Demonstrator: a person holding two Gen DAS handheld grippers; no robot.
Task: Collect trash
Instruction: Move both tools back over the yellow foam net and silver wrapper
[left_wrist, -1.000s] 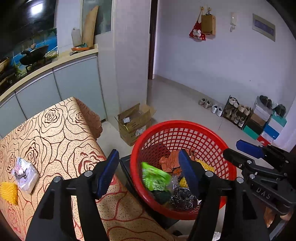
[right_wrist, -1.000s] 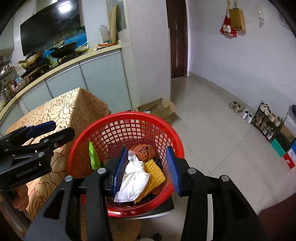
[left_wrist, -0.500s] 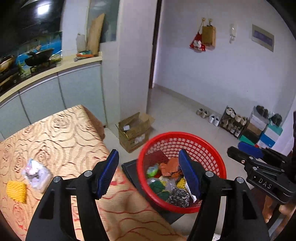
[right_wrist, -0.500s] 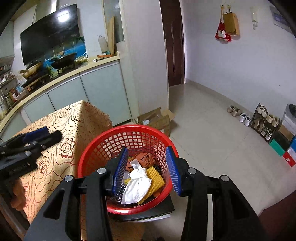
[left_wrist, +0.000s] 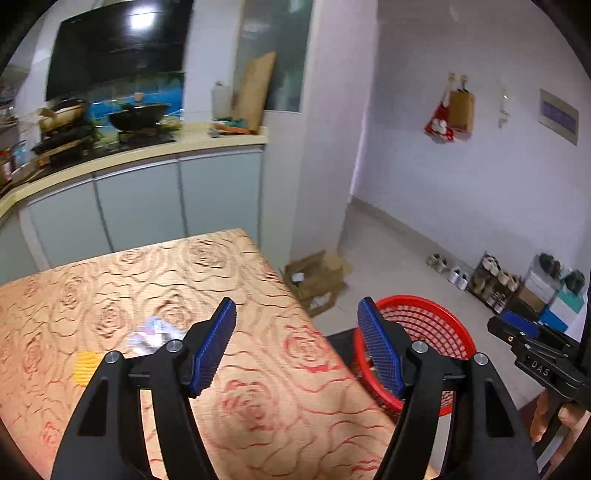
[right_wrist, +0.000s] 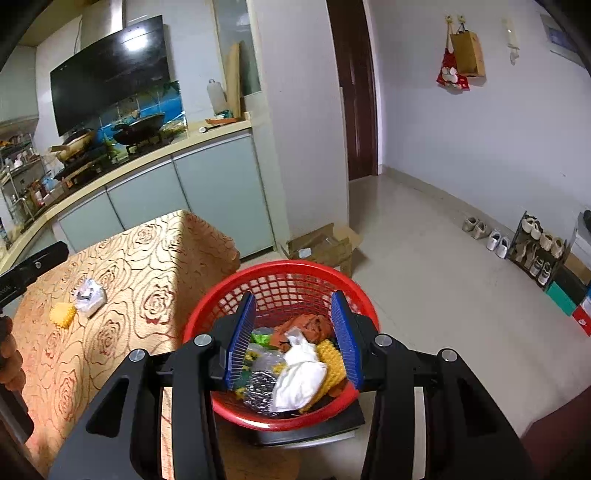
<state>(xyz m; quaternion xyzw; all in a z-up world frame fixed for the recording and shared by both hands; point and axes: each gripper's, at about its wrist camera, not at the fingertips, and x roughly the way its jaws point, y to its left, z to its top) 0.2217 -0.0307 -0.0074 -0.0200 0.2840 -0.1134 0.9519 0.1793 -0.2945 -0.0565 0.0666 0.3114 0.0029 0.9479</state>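
Note:
My left gripper (left_wrist: 295, 306) is open and empty above the rose-patterned table (left_wrist: 258, 406). On the cloth to its left lie a crumpled clear wrapper (left_wrist: 153, 332) and a yellow scrap (left_wrist: 86, 367), blurred here. They show sharper in the right wrist view, the wrapper (right_wrist: 88, 293) beside the yellow scrap (right_wrist: 62, 314). My right gripper (right_wrist: 293, 297) hangs open over the red basket (right_wrist: 280, 269) with nothing between its pads. In the basket lie white crumpled paper (right_wrist: 299, 376), a yellow sponge (right_wrist: 332, 360), an orange rag (right_wrist: 306, 325) and a steel scourer (right_wrist: 258, 387).
The red basket (left_wrist: 436, 321) stands on a black stand off the table's right corner. A cardboard box (right_wrist: 321, 247) sits on the floor behind it. Kitchen cabinets (right_wrist: 147, 199) run along the back and a shoe rack (right_wrist: 535, 247) stands at the right wall.
My left gripper has swung up and to the left, from over the basket to over the table. The right gripper has risen a little above the basket.

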